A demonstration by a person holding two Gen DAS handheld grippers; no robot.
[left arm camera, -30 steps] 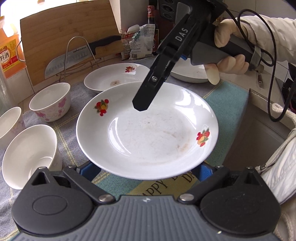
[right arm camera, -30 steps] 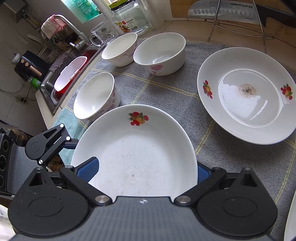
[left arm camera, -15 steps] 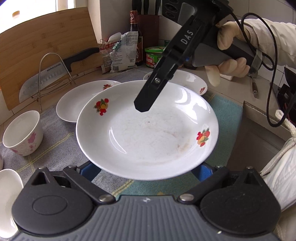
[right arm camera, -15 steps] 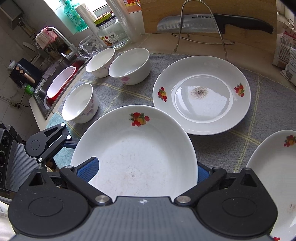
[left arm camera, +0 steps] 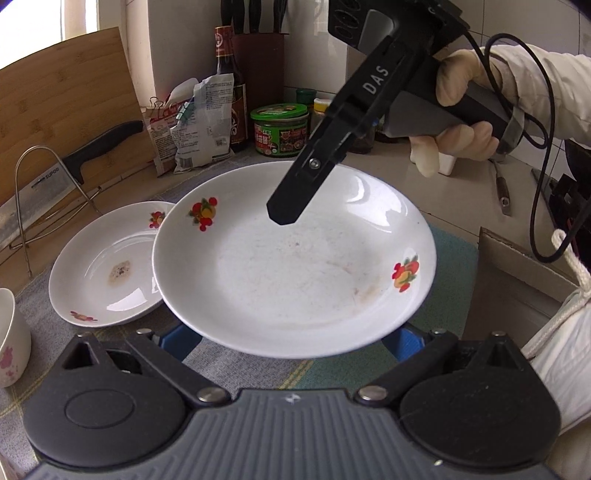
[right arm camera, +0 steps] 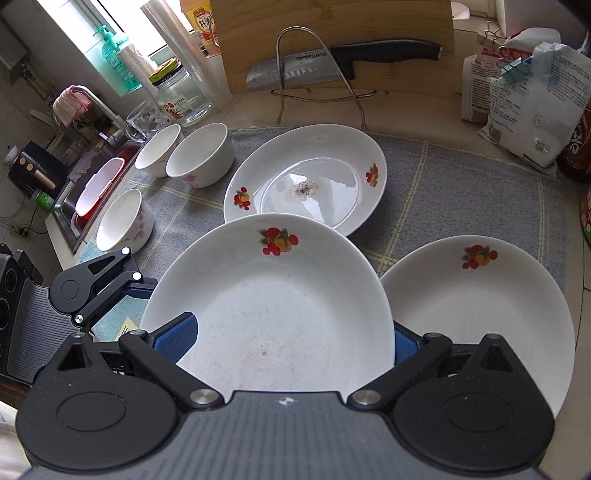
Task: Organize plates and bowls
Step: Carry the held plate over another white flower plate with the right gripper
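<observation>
— Plates (right arm camera: 280,314): three white, fruit-printed; one aloft, two on the cloth.
— Bowls (right arm camera: 201,160): three white, pink flowers, all on the cloth's left side.
— Knives (right arm camera: 347,61): one, across the wire stand.
— Cutting boards (right arm camera: 332,22): one, upright behind the knife.
— Glass jars (right arm camera: 181,96): one, by the window.
— Green-lidded tubs (left arm camera: 279,127): one.
— Dark sauce bottles (left arm camera: 229,85): one.
</observation>
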